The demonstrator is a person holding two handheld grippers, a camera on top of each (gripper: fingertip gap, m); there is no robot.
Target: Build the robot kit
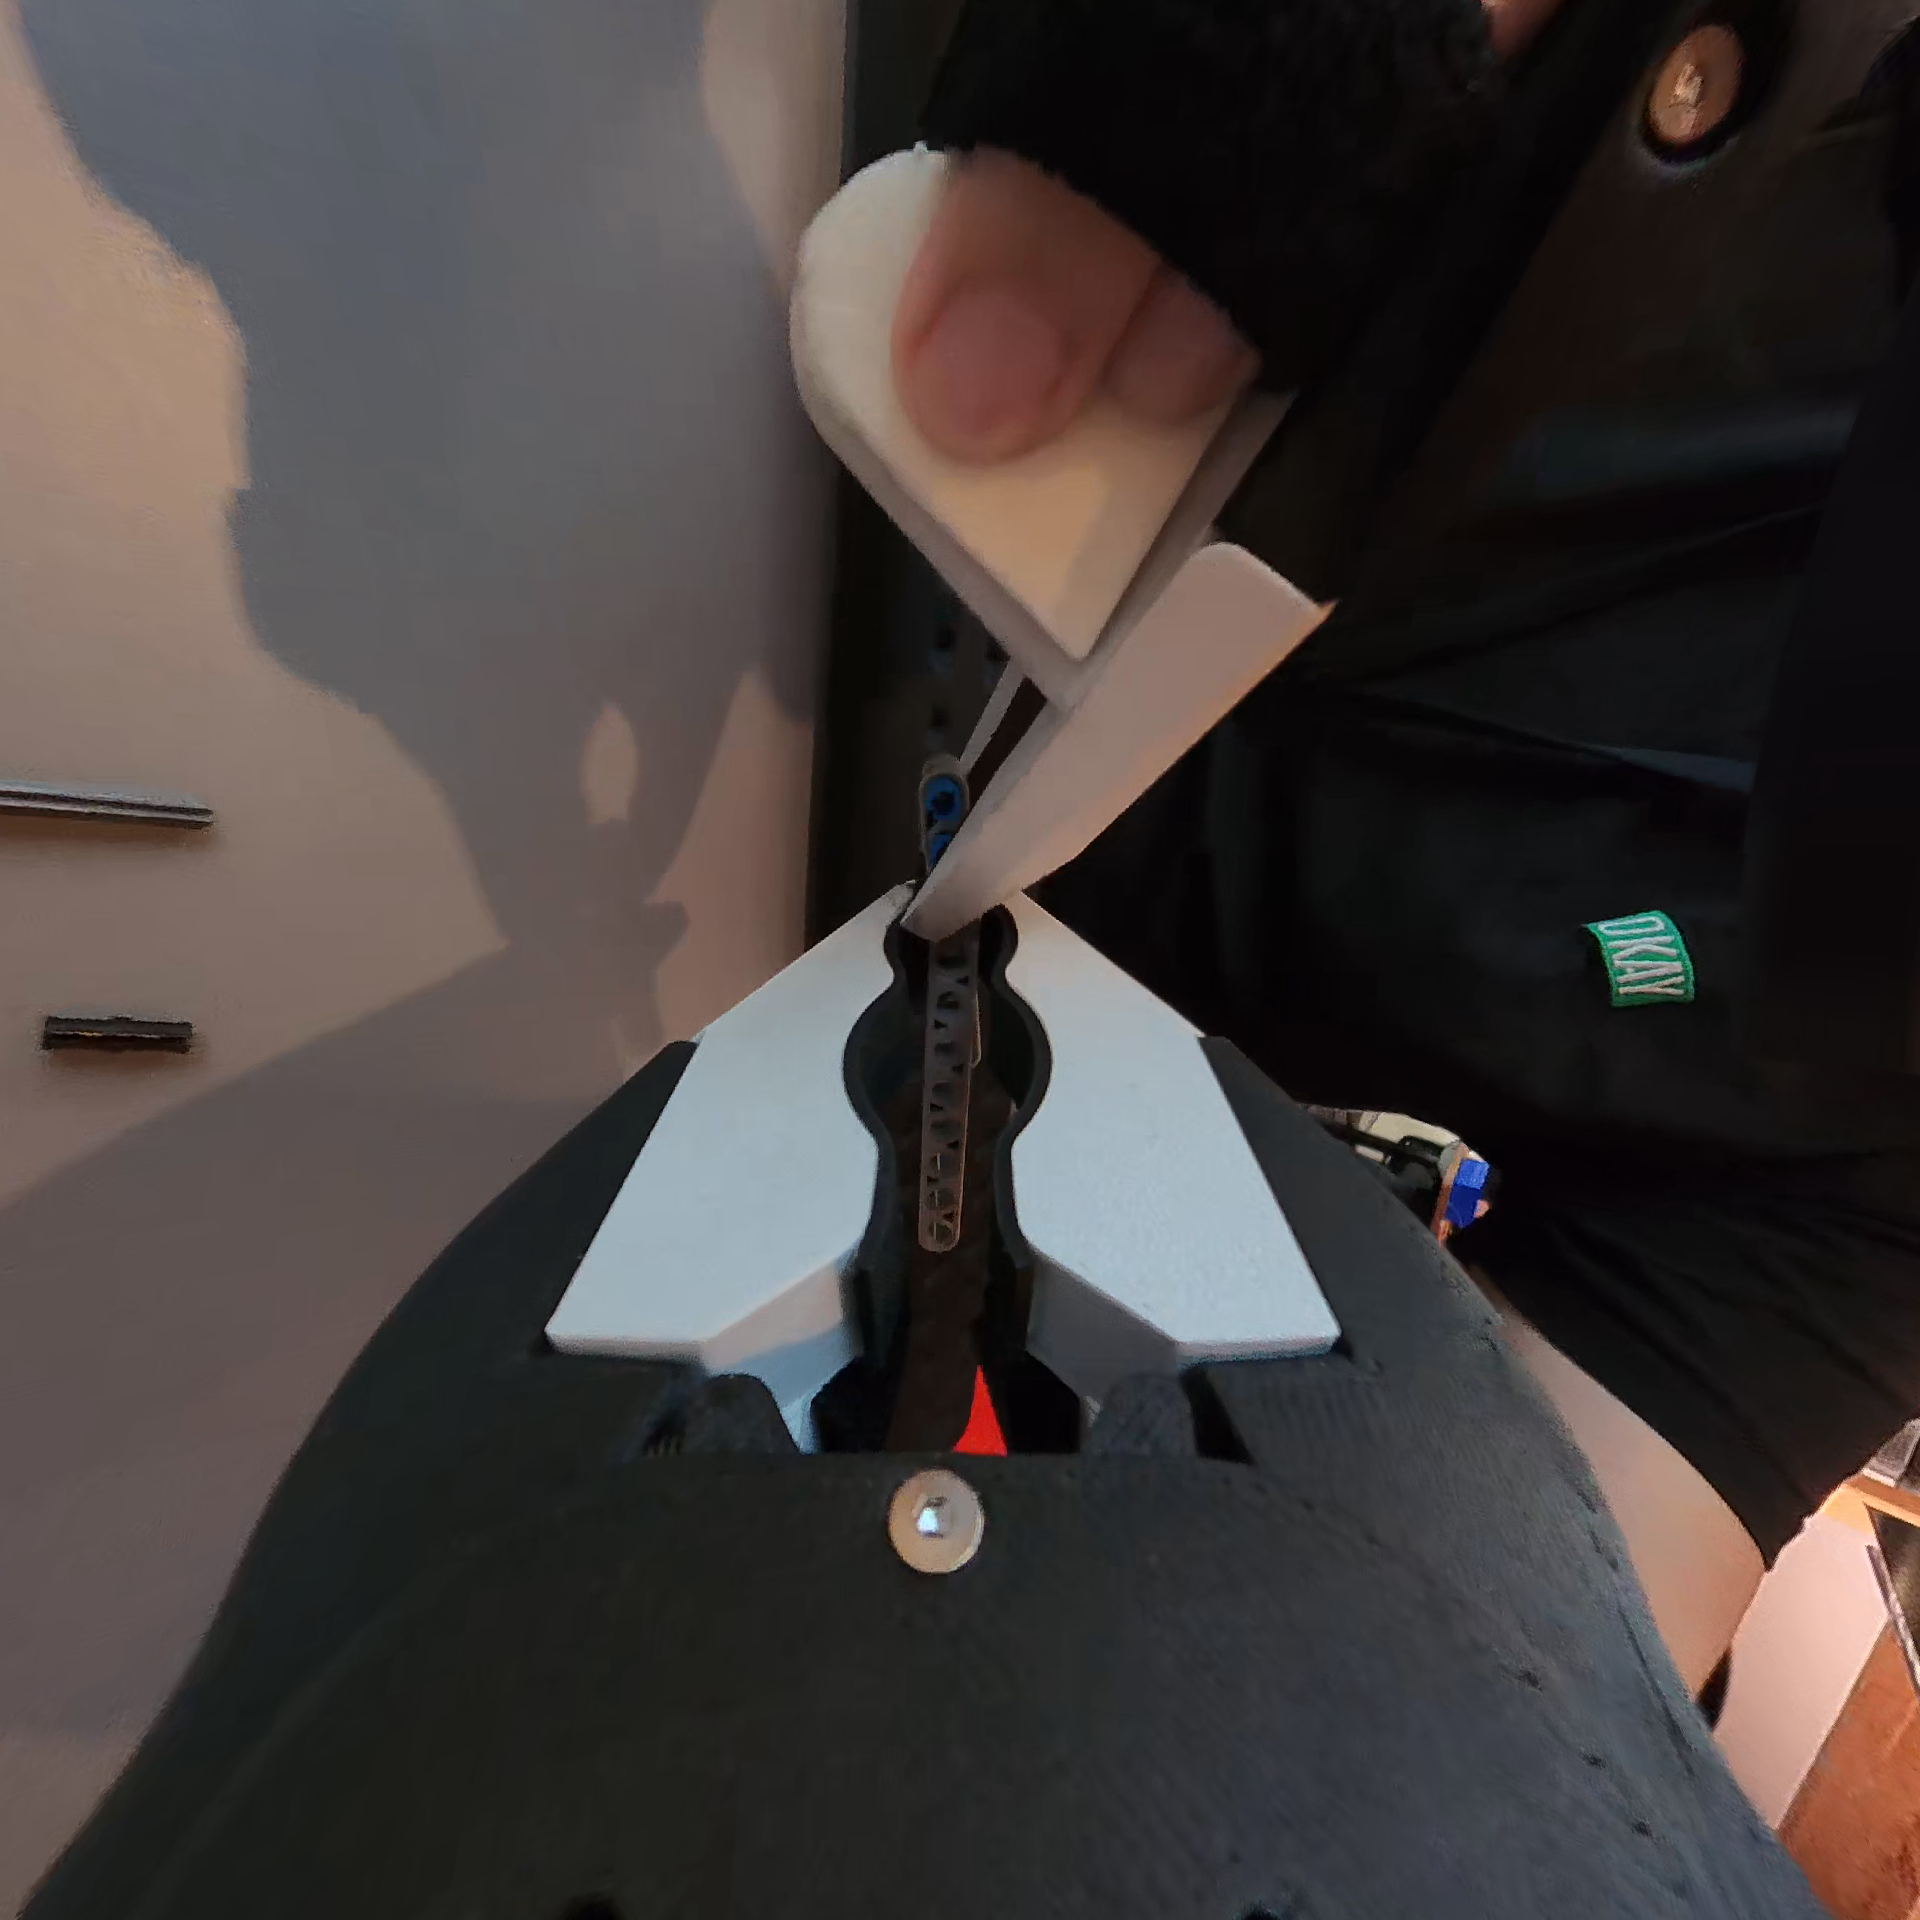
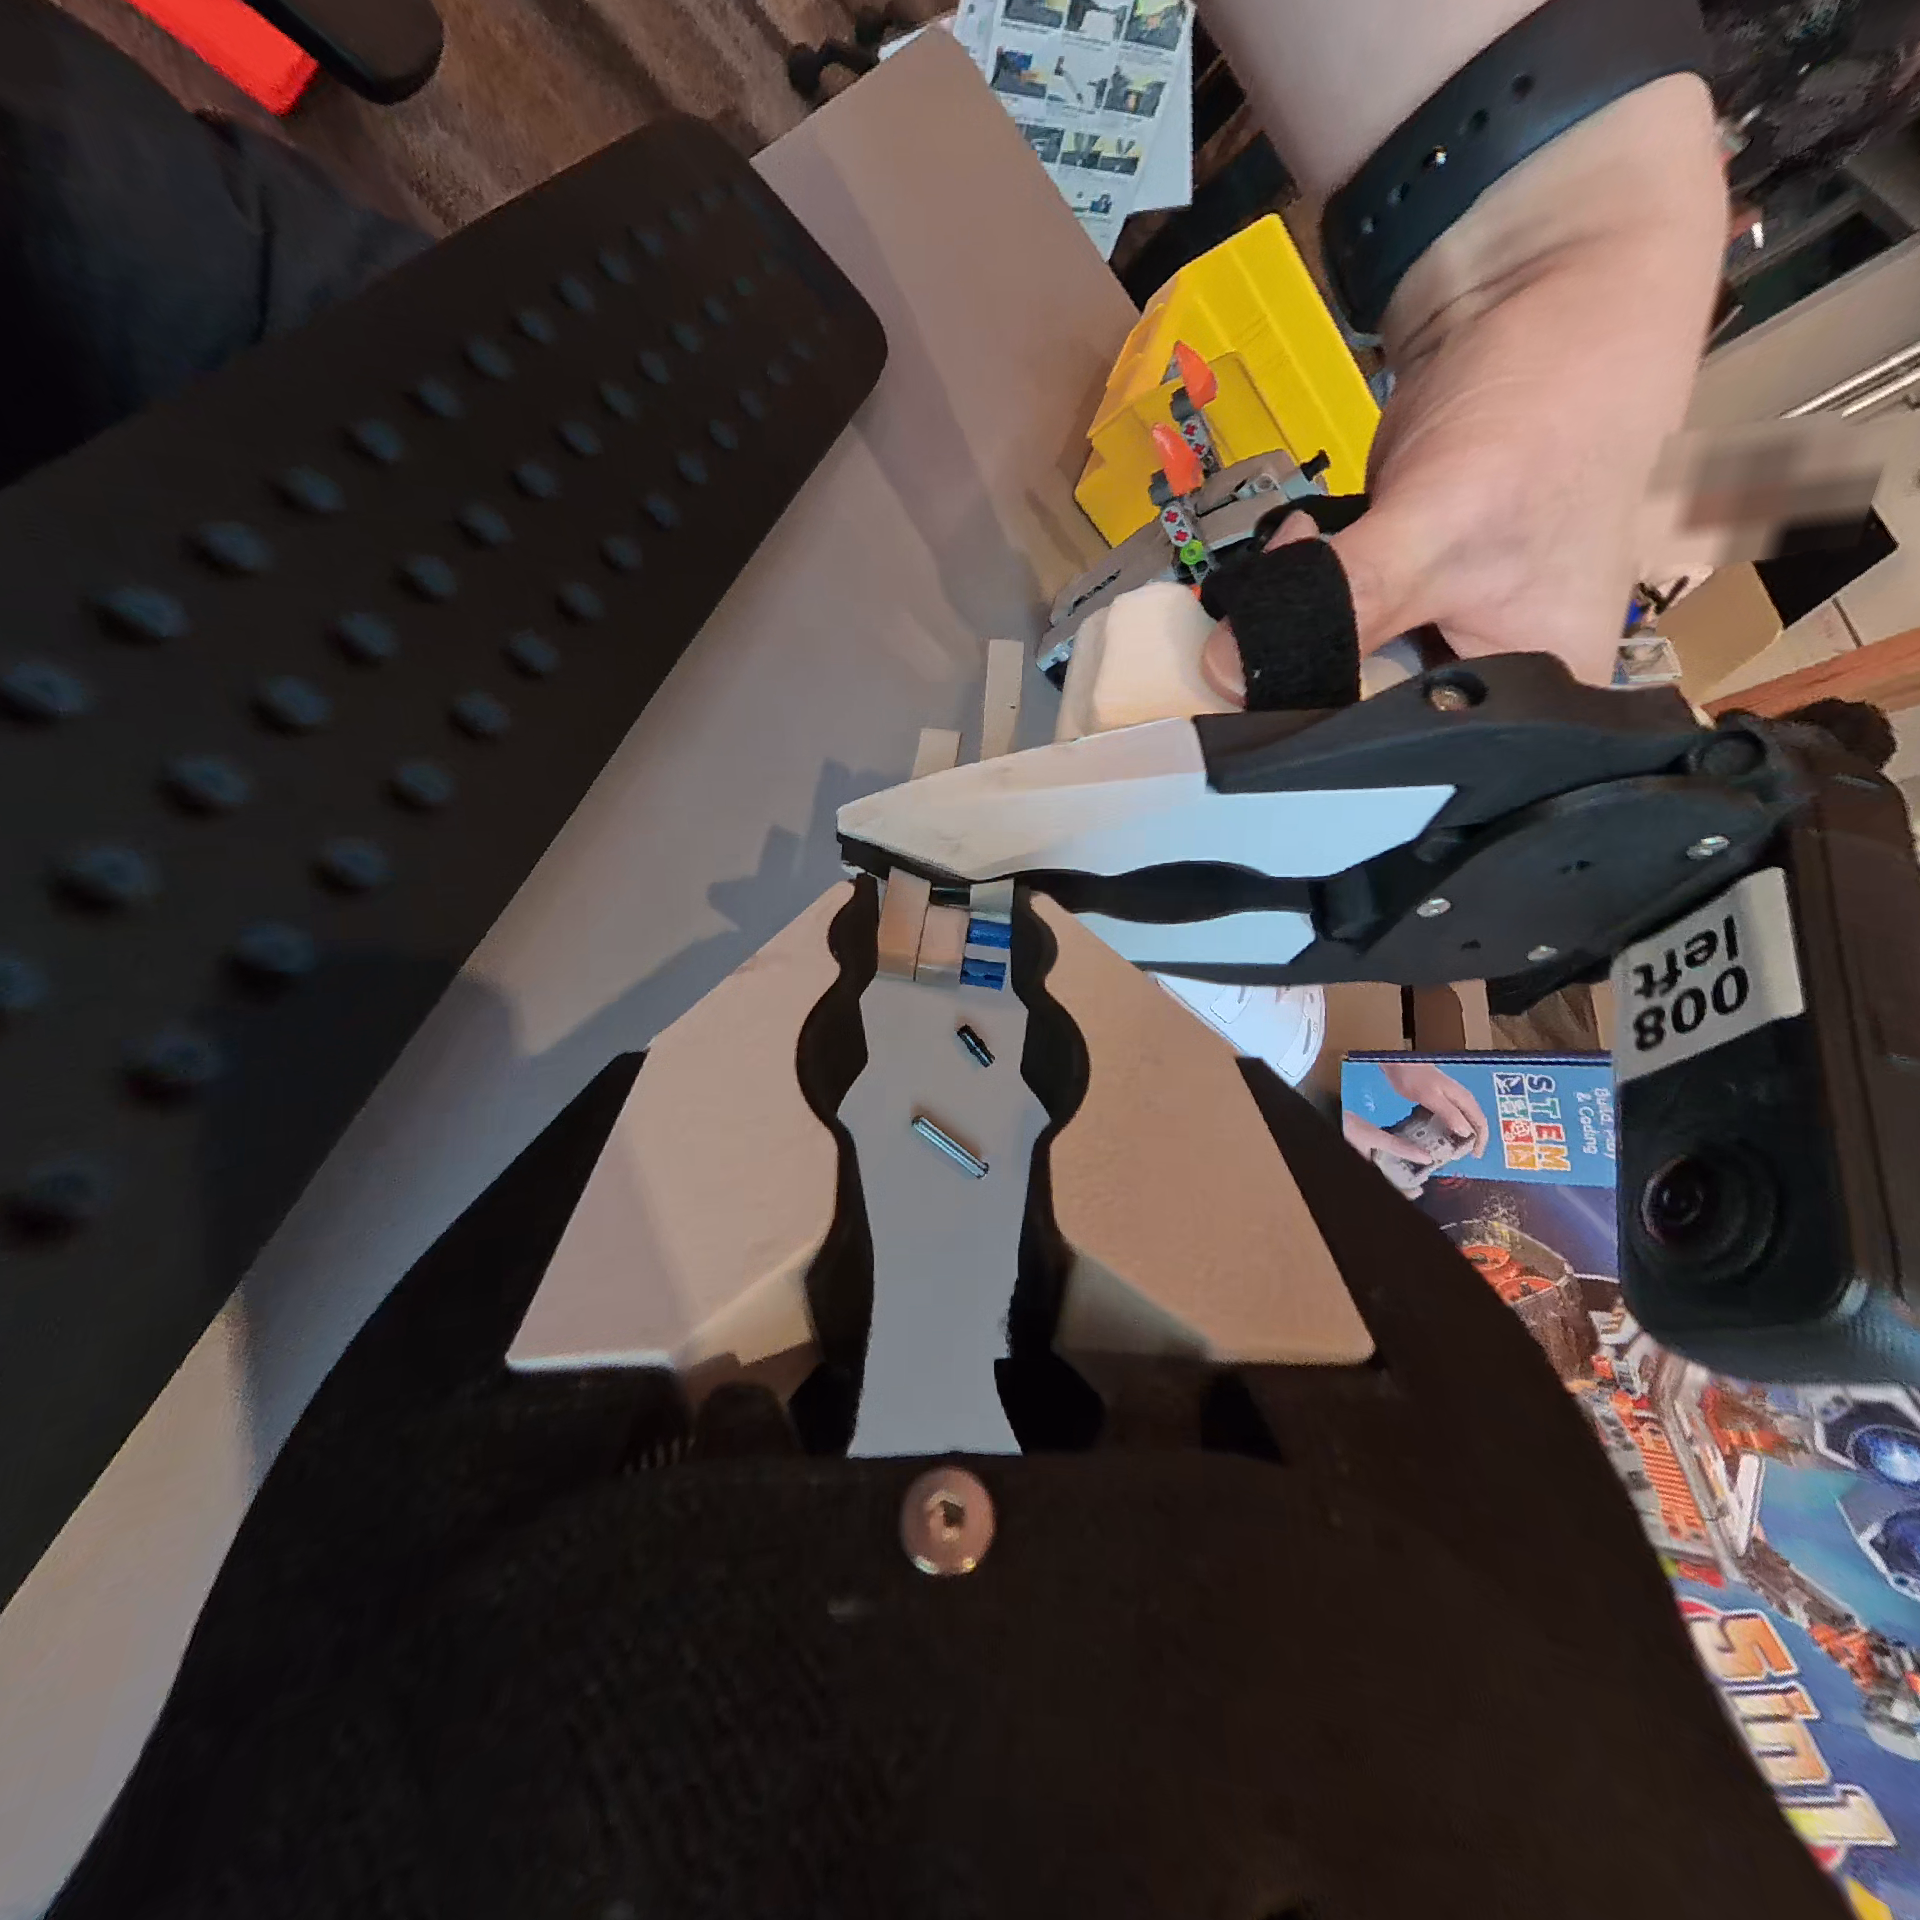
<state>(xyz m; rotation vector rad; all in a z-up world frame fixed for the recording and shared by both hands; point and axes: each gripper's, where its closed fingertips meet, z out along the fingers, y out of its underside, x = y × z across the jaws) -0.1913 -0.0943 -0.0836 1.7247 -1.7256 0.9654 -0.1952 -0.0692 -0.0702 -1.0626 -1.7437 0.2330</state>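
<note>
Pale grey worktop (image 2: 727, 665) fills the background, with a dark studded mat (image 2: 395, 582) along its near edge and a yellow bin (image 2: 1268, 343) toward the far edge, beside a small grey brick model with orange spikes (image 2: 1195, 509).

The left gripper (image 1: 951, 914) is clamped on a thin grey perforated beam (image 1: 951, 1091), whose long axis runs straight along the fingers and out past the tips, where blue pins (image 1: 942, 805) sit in it. In the right wrist view the left gripper (image 2: 862, 842) comes in from the right, a person's hand (image 2: 1507, 499) on it.

The right gripper (image 2: 940, 914) stands partly open, fingers either side of the beam's end and the blue pins (image 2: 985, 951), not visibly squeezing. It meets the beam crosswise. Below, a loose black pin (image 2: 975, 1044) and a grey axle (image 2: 949, 1146) lie on the worktop.
</note>
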